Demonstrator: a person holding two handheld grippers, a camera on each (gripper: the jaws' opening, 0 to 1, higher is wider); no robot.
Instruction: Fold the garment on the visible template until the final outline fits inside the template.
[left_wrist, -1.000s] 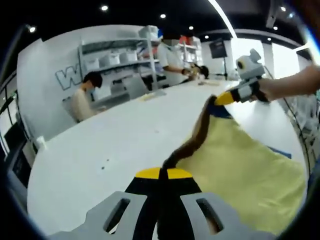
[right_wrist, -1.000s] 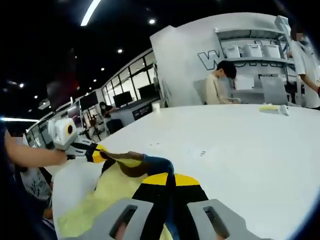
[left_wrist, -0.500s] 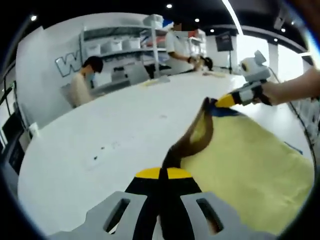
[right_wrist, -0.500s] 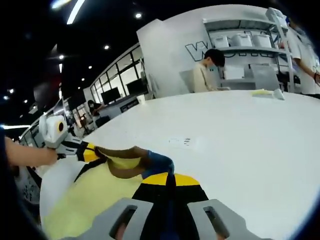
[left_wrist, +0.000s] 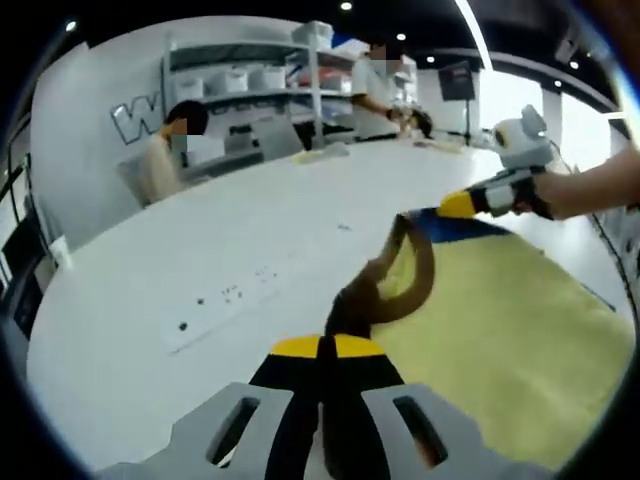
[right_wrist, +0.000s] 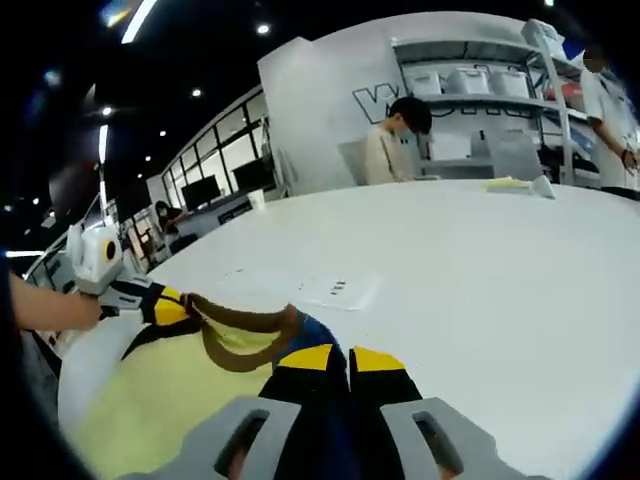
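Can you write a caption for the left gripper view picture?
Two grippers hold a yellow garment by its brown collar over a white table.

Left gripper (left_wrist: 322, 345), black jaws with yellow tips, closed on brown collar band of pale yellow fabric garment (left_wrist: 500, 330). Garment spread over large white round table (left_wrist: 200, 270), right of jaws. Right gripper (left_wrist: 458, 204), yellow-tipped, held by person's hand (left_wrist: 545, 193), pinches garment's far edge beside dark blue trim. Seated and standing people, grey shelving behind table.
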